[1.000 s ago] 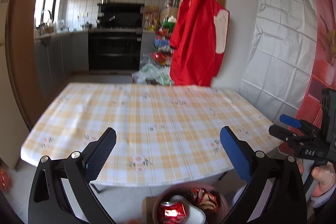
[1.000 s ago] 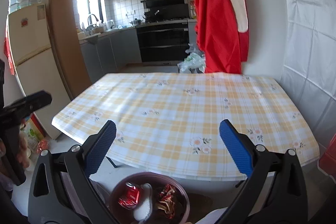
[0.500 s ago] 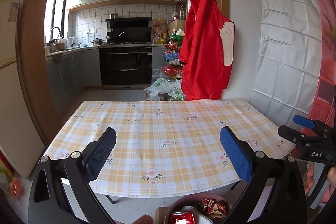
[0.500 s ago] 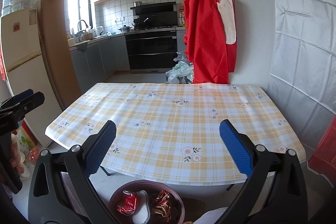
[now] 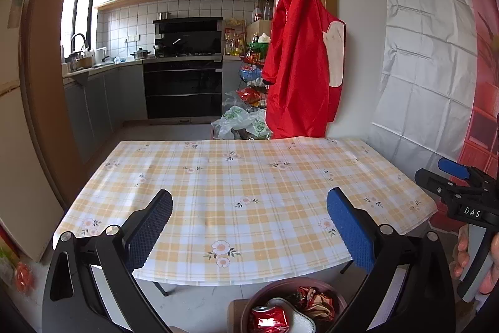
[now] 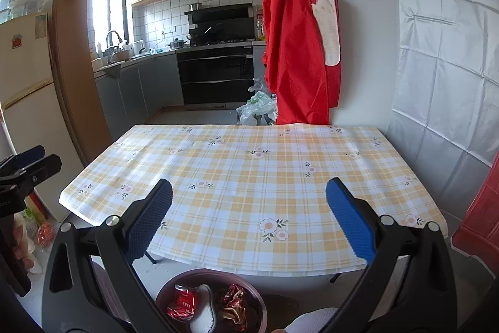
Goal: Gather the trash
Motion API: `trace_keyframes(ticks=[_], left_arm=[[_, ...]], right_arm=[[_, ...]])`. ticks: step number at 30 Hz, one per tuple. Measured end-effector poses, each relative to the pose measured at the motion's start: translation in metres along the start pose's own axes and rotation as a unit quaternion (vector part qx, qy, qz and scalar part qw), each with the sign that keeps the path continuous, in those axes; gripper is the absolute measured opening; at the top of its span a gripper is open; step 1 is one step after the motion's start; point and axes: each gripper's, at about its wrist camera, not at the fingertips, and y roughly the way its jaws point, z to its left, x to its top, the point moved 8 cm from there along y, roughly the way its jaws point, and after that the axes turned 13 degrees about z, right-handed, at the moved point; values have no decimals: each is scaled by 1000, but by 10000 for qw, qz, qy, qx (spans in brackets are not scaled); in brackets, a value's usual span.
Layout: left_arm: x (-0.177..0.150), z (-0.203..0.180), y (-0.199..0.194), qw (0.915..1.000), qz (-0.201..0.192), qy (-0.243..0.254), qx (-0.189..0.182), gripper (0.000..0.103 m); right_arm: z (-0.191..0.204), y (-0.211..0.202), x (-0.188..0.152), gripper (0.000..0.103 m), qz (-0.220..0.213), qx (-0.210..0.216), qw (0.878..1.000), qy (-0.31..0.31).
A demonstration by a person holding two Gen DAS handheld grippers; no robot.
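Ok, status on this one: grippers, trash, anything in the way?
Left gripper open, empty. Right gripper open, empty. Crushed red can and wrappers in the bin below the table edge. Tablecloth bare, nothing in the way.

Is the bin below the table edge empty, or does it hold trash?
Holds trash: the bin contains a crushed red can, a white item and crumpled wrappers.

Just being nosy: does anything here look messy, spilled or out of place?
Nothing on the checked tablecloth looks spilled. The crushed red can and wrappers lie inside the round bin below the table edge. Loose plastic bags sit heaped on the kitchen floor.
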Motion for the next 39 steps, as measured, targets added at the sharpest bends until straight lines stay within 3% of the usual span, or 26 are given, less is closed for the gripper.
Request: trace_keyframes(ticks=[30, 39], left_arm=[[-4, -5, 3, 9999, 80, 36, -75, 97], [-6, -3, 5, 9998, 150, 6, 100, 97]], right_arm=[[-6, 7, -3, 97, 139, -92, 9999, 40], [-7, 11, -6, 97, 220, -71, 9997, 61]])
